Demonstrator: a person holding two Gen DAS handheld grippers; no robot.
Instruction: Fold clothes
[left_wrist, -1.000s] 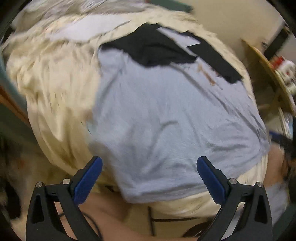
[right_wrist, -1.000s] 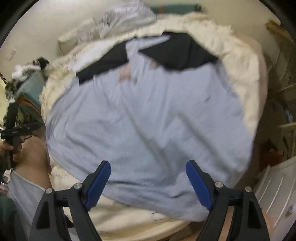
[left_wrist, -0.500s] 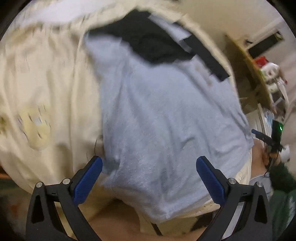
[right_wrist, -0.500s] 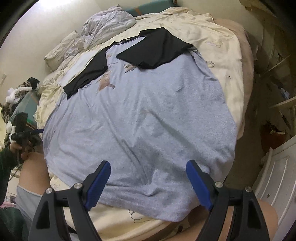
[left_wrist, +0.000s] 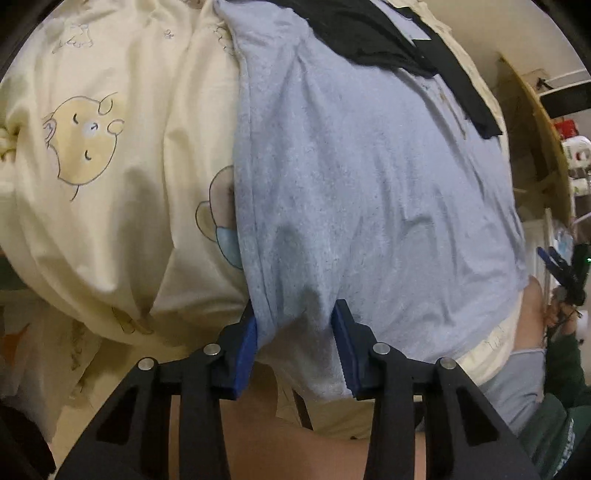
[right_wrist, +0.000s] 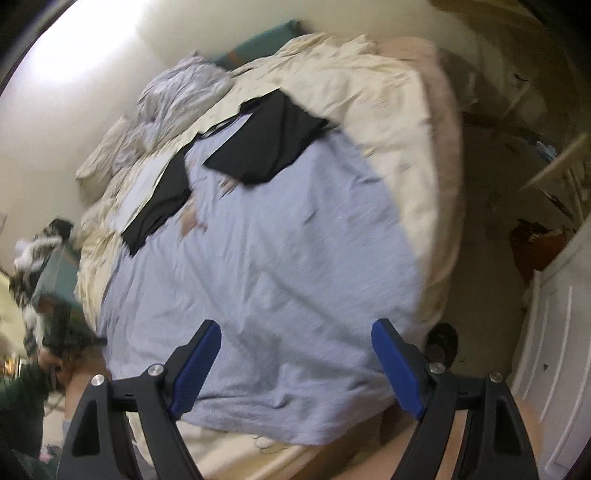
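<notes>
Left gripper (left_wrist: 299, 328) closing on the near corner of the blue shirt (left_wrist: 369, 184) to lift it for folding; right gripper (right_wrist: 295, 362) released, hovering over the hem.

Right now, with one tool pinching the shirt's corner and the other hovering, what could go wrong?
The left gripper has its jaws closing on a bunched fold of the blue shirt, so it may catch only one layer, or the bedspread beneath. The right gripper is open above the hem, so lifting now could drag the shirt crooked. The black sleeves might slip out of their fold.
</notes>
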